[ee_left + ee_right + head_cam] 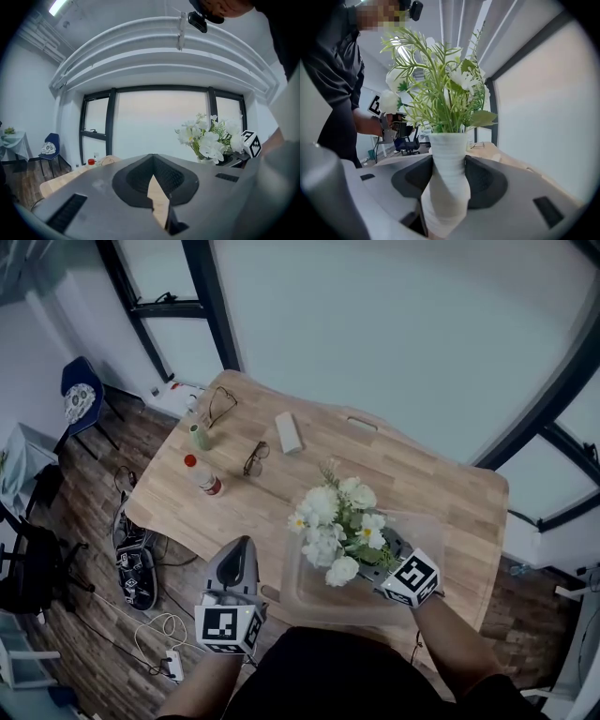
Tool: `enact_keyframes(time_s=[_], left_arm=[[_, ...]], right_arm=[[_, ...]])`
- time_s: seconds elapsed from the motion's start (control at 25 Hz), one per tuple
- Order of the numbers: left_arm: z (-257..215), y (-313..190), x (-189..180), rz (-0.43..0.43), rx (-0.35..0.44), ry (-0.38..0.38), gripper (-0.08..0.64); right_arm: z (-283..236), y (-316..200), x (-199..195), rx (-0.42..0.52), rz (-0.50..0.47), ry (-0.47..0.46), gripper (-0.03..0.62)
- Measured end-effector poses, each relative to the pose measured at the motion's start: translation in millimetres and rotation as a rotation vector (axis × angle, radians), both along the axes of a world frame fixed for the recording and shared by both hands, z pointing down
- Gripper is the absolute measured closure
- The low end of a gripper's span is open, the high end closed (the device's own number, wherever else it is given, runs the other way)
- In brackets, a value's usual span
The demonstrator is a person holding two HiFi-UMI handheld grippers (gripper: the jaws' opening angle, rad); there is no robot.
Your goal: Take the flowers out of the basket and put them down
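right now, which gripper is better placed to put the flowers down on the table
Right. The right gripper is clamped on the white vase holding the flowers, over the clear basket. The left gripper is shut, empty and off to the side.

Flowers (pixel 337 526) over basket (pixel 300 592) on table (pixel 450 493), bottle (pixel 203 476) and glasses (pixel 255 459) to their left.

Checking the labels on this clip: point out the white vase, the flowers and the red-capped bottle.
white vase (pixel 449 180), right gripper view, ribbed body.
flowers (pixel 324 542), head view, a white bloom.
red-capped bottle (pixel 203 477), head view, its body.
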State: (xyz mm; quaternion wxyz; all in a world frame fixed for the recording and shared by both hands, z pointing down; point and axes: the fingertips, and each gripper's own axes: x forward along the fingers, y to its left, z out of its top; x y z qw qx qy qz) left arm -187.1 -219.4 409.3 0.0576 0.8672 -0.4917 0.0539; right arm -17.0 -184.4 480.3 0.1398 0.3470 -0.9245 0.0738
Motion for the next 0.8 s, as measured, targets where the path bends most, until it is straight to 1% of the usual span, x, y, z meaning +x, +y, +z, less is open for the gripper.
enact_keyframes(time_s=[0.32,0.8], left_arm=[[-10.9,-0.5,22.5,0.056,0.02,0.017,0.556],[-22.8,-3.6,52.7,0.123,0.048,0.023,0.555]], right_arm=[[-28.3,6.5,15.0,0.051,0.053,-0.015,0.357],[-57.1,13.1,51.4,0.113,0.165,-0.084,0.359]])
